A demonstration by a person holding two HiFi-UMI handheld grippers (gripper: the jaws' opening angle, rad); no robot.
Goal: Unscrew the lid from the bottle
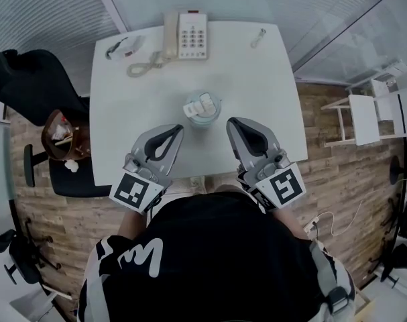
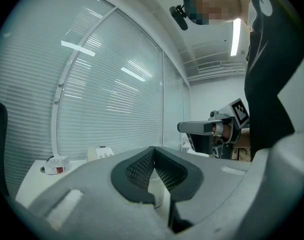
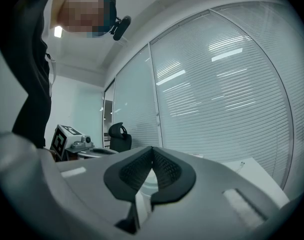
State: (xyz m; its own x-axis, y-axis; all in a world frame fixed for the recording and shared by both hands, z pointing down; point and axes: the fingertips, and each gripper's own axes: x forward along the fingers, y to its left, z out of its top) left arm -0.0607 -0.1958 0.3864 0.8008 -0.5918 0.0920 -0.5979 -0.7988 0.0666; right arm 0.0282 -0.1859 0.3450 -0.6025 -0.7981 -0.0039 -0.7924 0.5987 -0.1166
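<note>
Starting at the left: the left gripper (image 1: pixel 179 130) hovers over the near part of the white table (image 1: pixel 277 99), jaws pressed together with nothing between them. Its own view shows the ribbed pads (image 2: pixel 141 166) meeting at the tip, and a pale shape just beyond them is probably the bottle, though that's hard to tell.

Centre now: the bottle (image 1: pixel 203 109) stands upright in the middle of the table, long axis pointing straight up, with its lid (image 1: pixel 202 103) still on. It sits just ahead of both gripper tips and between them, inward of each. That's the relation that matters here: each gripper must open and swing inward, one to the body, one to the lid.

On the right, the right gripper (image 1: pixel 231 122) is likewise closed and empty, and about as near the bottle as its partner. I'd call neither nearer.

Writing? The lid carries a white label, too small to read. Far back, the telephone (image 1: pixel 187 35) shows keys but no legible print. Each gripper cube carries only black-and-white square markers.
</note>
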